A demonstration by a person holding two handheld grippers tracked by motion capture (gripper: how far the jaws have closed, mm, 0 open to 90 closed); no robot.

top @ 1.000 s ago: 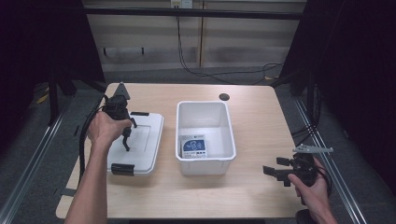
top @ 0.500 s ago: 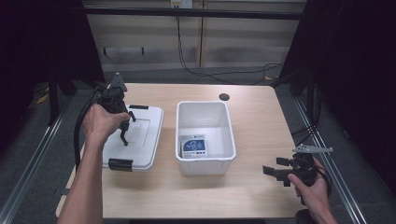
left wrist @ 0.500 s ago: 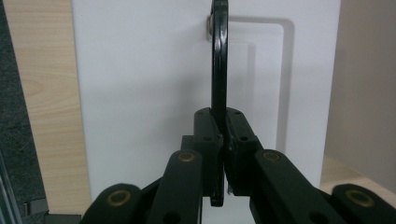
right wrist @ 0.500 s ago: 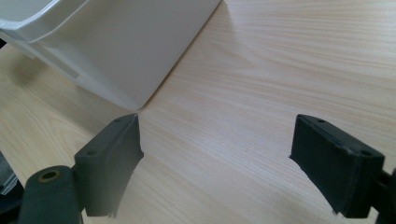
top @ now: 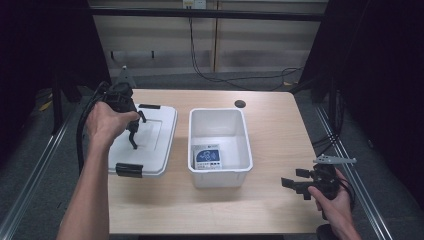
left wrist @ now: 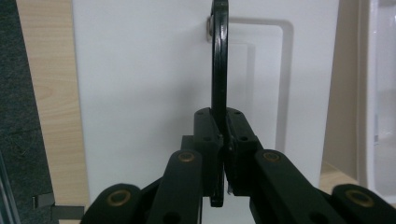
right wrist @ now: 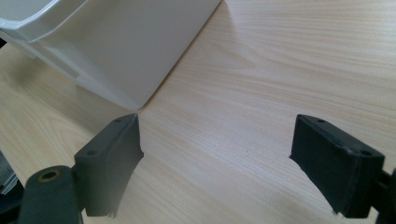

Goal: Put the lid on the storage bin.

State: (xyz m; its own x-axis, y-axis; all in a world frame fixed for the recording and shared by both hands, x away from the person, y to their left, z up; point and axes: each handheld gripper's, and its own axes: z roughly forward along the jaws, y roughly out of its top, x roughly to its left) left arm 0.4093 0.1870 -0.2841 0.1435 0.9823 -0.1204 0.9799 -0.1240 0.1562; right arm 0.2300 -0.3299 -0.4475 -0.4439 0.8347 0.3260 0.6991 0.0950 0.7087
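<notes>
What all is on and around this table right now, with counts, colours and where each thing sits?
lid: one, white, table's left side
handle: one, black, on the lid, pinched in the left claw
clips: two, black, at the lid's near and far ends
bin: one, white, table centre
card: one, blue and white, inside the bin
table: one, light wood
left claw: black, shut on the handle
right claw: black, open, near right corner

Smooth white plastic lid (top: 155, 137), glossy black handle (left wrist: 219, 70), matt wood table (top: 280, 125).
</notes>
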